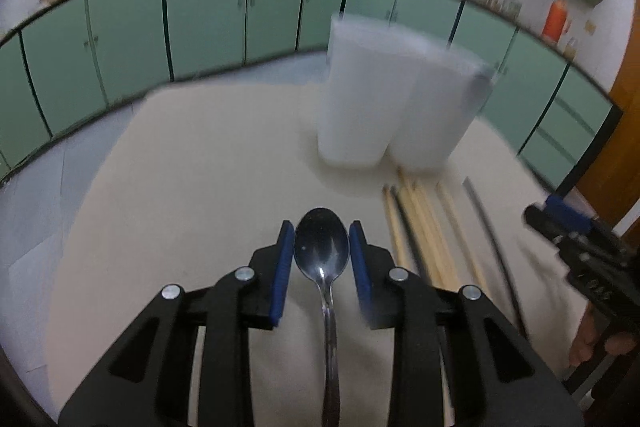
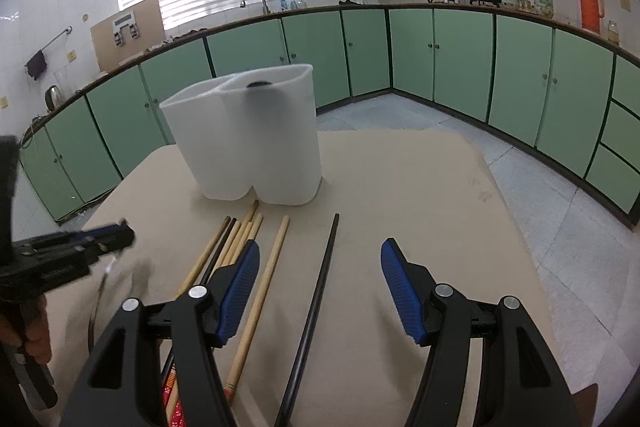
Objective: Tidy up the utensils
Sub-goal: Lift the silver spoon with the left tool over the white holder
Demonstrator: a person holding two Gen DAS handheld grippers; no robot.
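My left gripper (image 1: pixel 321 225) is shut on a metal spoon (image 1: pixel 322 255): the blue pads press the sides of its bowl, and the handle runs back under the camera. It hangs over the beige table (image 1: pixel 180 207), short of a white two-compartment holder (image 1: pixel 384 107). In the right wrist view the left gripper (image 2: pixel 120 231) is blurred at the left. My right gripper (image 2: pixel 320 245) stands open low over a black chopstick (image 2: pixel 320 287), with several wooden chopsticks (image 2: pixel 240 239) to its left. Something dark (image 2: pixel 260 85) shows inside the holder (image 2: pixel 248 139).
The table's far edge (image 2: pixel 400 135) and right edge drop to a tiled floor (image 2: pixel 560 219). Green cabinets (image 2: pixel 460 59) line the walls behind. A person's hand (image 2: pixel 36 343) grips the left tool's handle.
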